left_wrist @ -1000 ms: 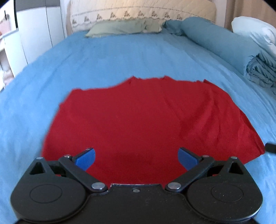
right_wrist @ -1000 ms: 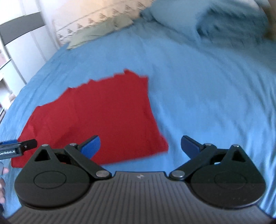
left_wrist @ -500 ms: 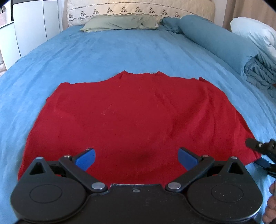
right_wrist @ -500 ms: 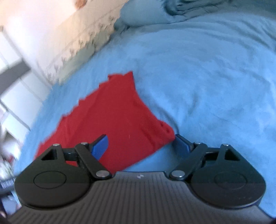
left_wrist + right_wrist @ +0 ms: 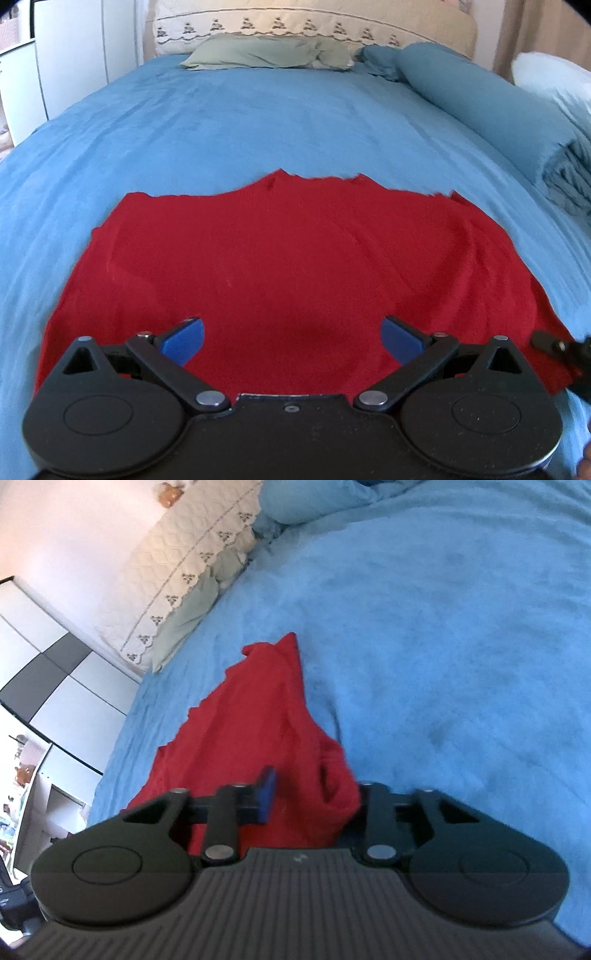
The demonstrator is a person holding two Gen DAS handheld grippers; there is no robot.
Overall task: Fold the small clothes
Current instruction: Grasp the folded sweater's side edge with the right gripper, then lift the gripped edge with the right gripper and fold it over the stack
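Observation:
A red garment lies spread flat on the blue bedspread. My left gripper is open and hovers over the garment's near edge, its blue pads wide apart with nothing between them. My right gripper is at the garment's near right corner. Its jaws have narrowed around the bunched red cloth, which fills the gap and hides the right pad. The left blue pad shows beside the cloth. The right gripper's tip also shows at the right edge of the left wrist view.
Green pillows and a cream quilted headboard are at the far end of the bed. A rolled blue duvet lies along the right side. White wardrobe doors stand to the left.
My right gripper rolled and moved onto the garment's right corner, and its jaws closed in on the cloth. My left gripper stayed open over the near edge, shifting slightly.

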